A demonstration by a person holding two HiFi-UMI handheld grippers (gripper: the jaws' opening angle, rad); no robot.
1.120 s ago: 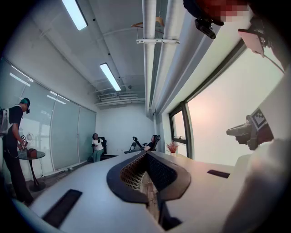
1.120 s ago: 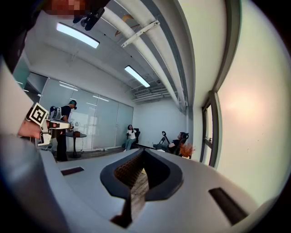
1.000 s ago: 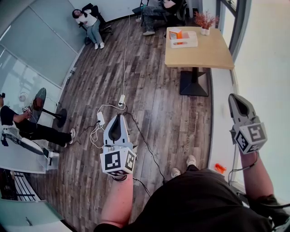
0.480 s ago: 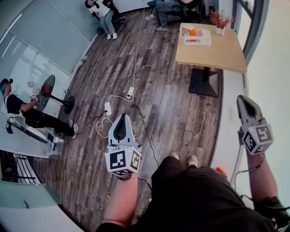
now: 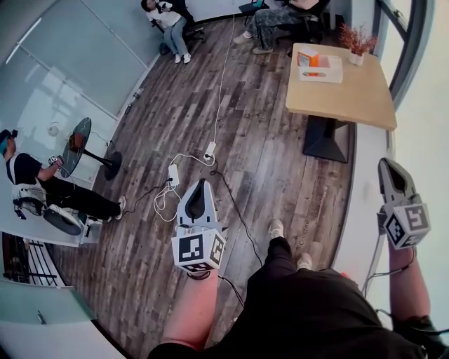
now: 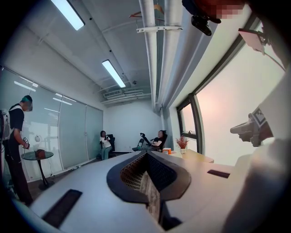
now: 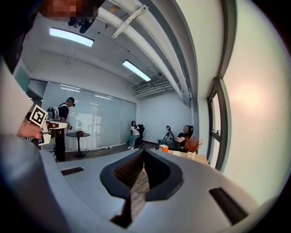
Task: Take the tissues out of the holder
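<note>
At the far left of the head view a standing person (image 5: 28, 179) is seen beside a small round table (image 5: 76, 140), in front of a glass wall (image 5: 63, 63). Further right, a white power strip (image 5: 173, 174) and loose cables (image 5: 160, 198) are laid on the wooden floor (image 5: 273, 154). Above that floor the left gripper (image 5: 202, 184) is held out level. In the left gripper view its jaws are seen closed tip to tip, with nothing caught between them. At the far end of the room a seated person (image 5: 170, 17) is seen, and a second seated person (image 5: 280, 14) further right. By the window a wooden table (image 5: 351, 98) is placed. On its far part the white holder (image 5: 330, 70) is set, with an orange and white packet (image 5: 310, 59) upright at its left end; whether tissues are inside cannot be told. A potted plant (image 5: 356, 41) is placed just beside the holder, toward the window. At the far right the right gripper (image 5: 388, 163) is held near the wall, its jaws likewise pressed together and empty. Both grippers are seen well apart from the holder
</note>
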